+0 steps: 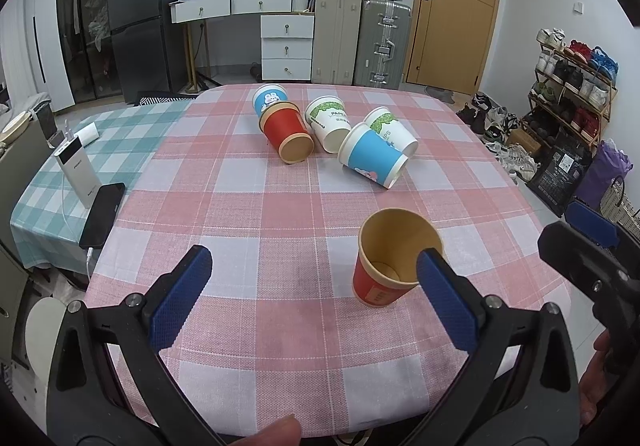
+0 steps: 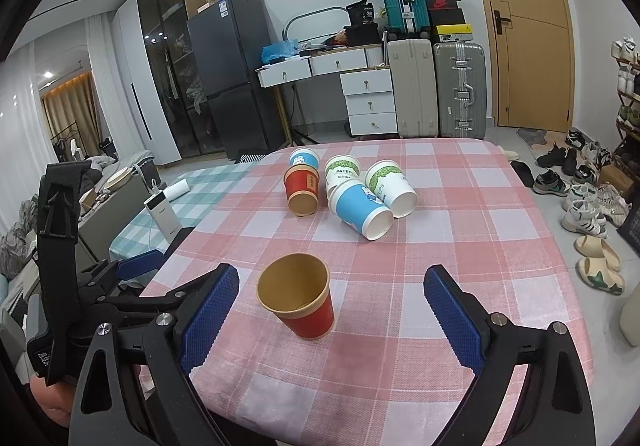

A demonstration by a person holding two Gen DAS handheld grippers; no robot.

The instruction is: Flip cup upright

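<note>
A red paper cup [image 1: 390, 266] stands upright near the front of the pink checked table [image 1: 256, 205]; it also shows in the right wrist view [image 2: 300, 296]. My left gripper [image 1: 312, 266] is open and empty, its right finger just in front of the cup. My right gripper [image 2: 332, 286] is open and empty, with the cup between its fingers nearer the left one. Farther back lie several cups on their sides: a red one [image 1: 290, 133], a blue one [image 1: 374, 155], two white and green ones [image 1: 328, 121] [image 1: 390, 129] and another blue one [image 1: 268, 97].
A phone [image 1: 102, 215] and a white power bank [image 1: 76, 169] lie on the green checked table at the left. The other gripper [image 1: 592, 246] shows at the right edge of the left wrist view. Suitcases, drawers, a fridge and a shoe rack stand behind.
</note>
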